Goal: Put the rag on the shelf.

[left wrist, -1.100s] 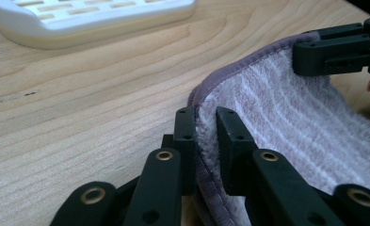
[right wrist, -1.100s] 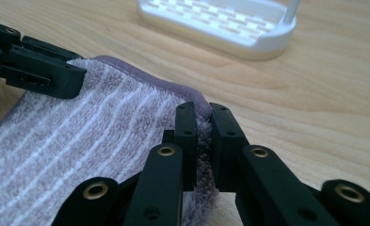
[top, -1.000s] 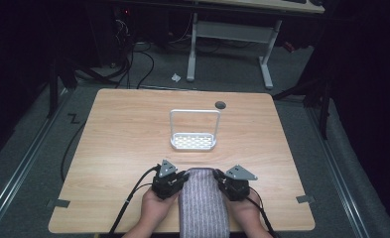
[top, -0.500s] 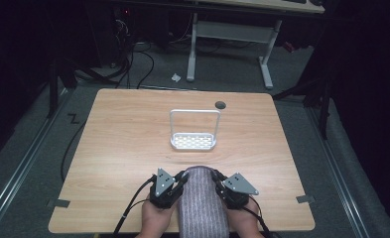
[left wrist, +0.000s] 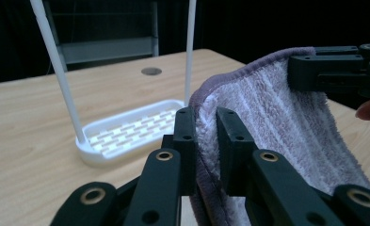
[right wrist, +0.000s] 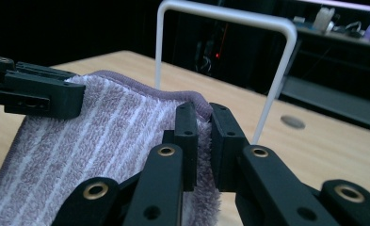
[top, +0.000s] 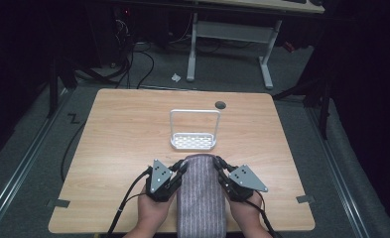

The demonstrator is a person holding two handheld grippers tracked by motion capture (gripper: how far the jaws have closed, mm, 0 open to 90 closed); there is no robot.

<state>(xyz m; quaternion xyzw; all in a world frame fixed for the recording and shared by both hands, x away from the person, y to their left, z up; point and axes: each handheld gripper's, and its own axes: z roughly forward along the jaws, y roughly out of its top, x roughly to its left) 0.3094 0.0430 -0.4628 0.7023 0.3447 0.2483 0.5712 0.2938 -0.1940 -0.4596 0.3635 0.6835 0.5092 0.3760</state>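
Both grippers are pinching the purple striped towel (top: pixel 201 196) at its far corners: left gripper (left wrist: pixel 205 136) and right gripper (right wrist: pixel 204 129) clamped tight (keeping the edge taut), facing the white rack (top: pixel 194 130) beyond, probably for draping.

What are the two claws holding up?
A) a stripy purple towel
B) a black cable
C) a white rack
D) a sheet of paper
A: the left claw and the right claw each pinch a top corner of the stripy purple towel, while the white rack stands untouched farther back on the table.
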